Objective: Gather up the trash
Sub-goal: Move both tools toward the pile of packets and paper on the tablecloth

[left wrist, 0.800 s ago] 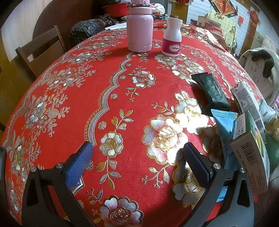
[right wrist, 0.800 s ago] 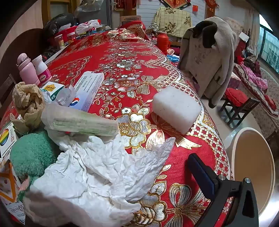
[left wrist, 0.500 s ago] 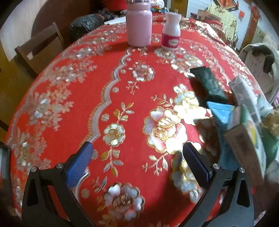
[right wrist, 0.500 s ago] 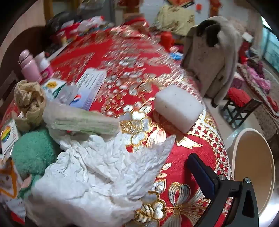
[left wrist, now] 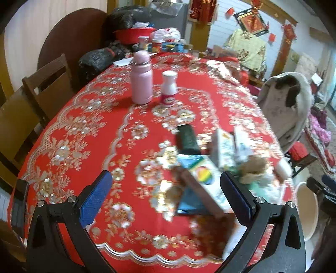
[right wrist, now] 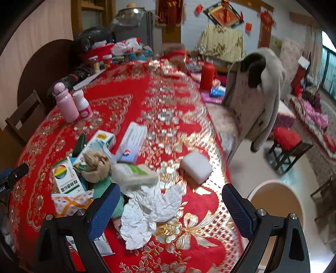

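Both tools pulled back, spread and empty; white carton (right wrist: 131,144) lies lengthwise pointing away across the table (right wrist: 130,109)

A lived-in home dining room: a round table under a red, gold-flowered tablecloth (right wrist: 130,98), a brown wooden chair (left wrist: 44,84) at nine o'clock, red festive wall hangings (right wrist: 224,12) at twelve, a grey coat (right wrist: 258,92) draped over a chair at two.

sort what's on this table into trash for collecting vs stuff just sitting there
Likely trash to collect:
- crumpled white paper
- brown paper wad
- rainbow-logo box
- long white box
- dark wrapper
- beige bin, probably where it goes

Just lying about:
- pink flask
- white pill bottle
- white foam block
- coat on chair
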